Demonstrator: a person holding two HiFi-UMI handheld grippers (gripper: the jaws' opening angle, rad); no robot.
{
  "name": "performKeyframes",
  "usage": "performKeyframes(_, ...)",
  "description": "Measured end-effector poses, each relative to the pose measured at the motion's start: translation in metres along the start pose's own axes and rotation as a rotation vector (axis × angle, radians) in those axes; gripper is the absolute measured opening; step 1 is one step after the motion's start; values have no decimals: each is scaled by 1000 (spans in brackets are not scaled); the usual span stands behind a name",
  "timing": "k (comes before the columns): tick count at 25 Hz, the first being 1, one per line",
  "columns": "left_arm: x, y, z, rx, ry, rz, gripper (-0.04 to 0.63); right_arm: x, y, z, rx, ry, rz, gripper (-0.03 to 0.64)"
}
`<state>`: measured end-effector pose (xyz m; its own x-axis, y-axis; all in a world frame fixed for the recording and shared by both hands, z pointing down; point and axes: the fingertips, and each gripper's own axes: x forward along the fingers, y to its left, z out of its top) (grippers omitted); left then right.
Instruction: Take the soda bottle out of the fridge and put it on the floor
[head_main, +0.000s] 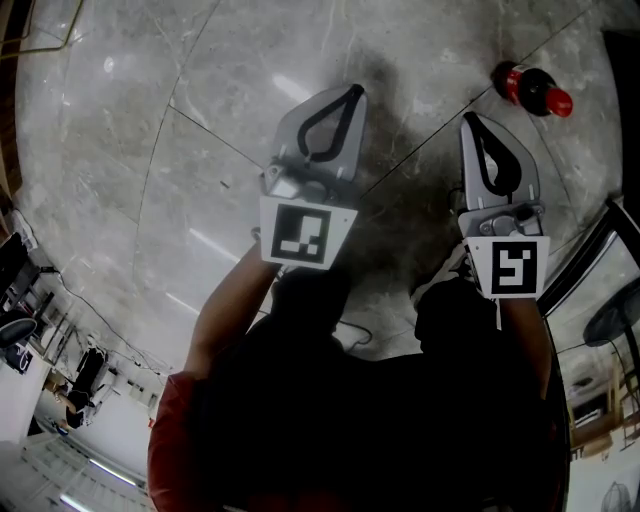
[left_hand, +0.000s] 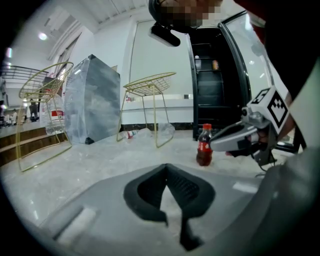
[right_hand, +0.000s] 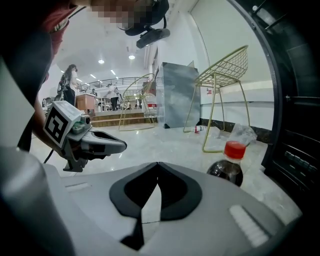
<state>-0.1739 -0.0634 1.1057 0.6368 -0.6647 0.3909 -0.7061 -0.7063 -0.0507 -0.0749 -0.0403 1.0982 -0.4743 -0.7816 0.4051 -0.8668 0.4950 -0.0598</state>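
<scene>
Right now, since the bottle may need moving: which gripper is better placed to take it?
Right. The soda bottle stands just beyond the right gripper, on its outer side; the left gripper is farther away. Both are shut and empty, so it must open first.

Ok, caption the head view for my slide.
Soda bottle standing on the floor, beyond the closed, empty left gripper and right gripper.

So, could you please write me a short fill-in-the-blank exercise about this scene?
The soda bottle stands upright on the ____.
Its cap is ____.
The right gripper's jaws are ____, with nothing between them.
Behind the bottle, the fridge door stands ____.
Missing words: floor; red; shut; open.
</scene>
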Motion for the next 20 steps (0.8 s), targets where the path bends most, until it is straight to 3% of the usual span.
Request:
performKeyframes(5, -2, -3, -1, -41, 85, 8, 0, -13, -10, -6, -23, 92, -65, 0)
performKeyframes(10, -35, -7, 36, -78, 170, 1, 0, -67, -15, 21, 25, 209, -137, 1)
performKeyframes(14, -75, -13, 108, -85, 220, -14, 0, -119, -13, 88, 73, 229, -162, 0)
performKeyframes(20, -129, -13, 257, -109, 267, -8, 0, -198, -15, 238, 195, 222, -225, 0)
